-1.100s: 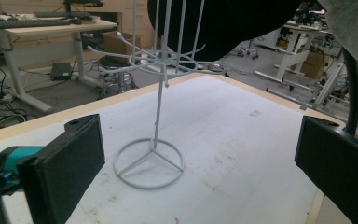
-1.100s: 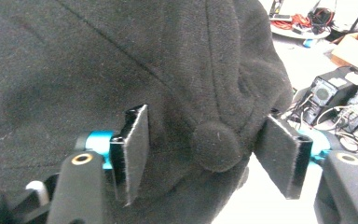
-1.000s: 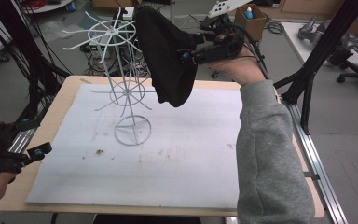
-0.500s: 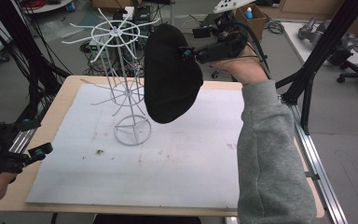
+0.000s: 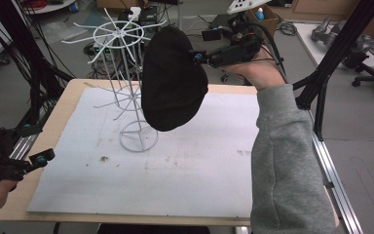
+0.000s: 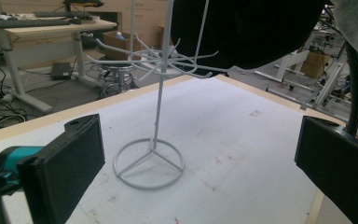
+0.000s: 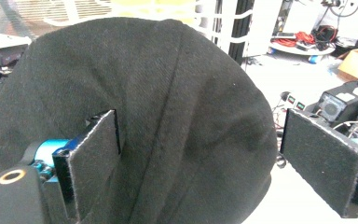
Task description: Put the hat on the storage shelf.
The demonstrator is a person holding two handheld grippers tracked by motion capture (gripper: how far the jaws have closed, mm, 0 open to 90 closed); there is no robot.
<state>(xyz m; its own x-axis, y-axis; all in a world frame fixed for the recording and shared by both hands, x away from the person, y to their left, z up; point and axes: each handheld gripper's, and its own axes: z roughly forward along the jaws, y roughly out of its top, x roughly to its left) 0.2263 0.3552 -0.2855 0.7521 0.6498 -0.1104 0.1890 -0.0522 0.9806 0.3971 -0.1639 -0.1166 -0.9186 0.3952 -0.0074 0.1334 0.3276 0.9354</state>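
Black cap (image 5: 173, 80) on white rack (image 5: 126, 92), right tool (image 7: 200, 158) just opened, left tool (image 6: 200, 172) apart

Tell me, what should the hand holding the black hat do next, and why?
Probably draw the right hand-held gripper gently back from the black hat. Its jaws have just been opening and now stand wide in the right gripper view, with the pads off the cloth. The hat seems to hang on the white wire rack, though the prong under it is hidden, so pull away slowly.
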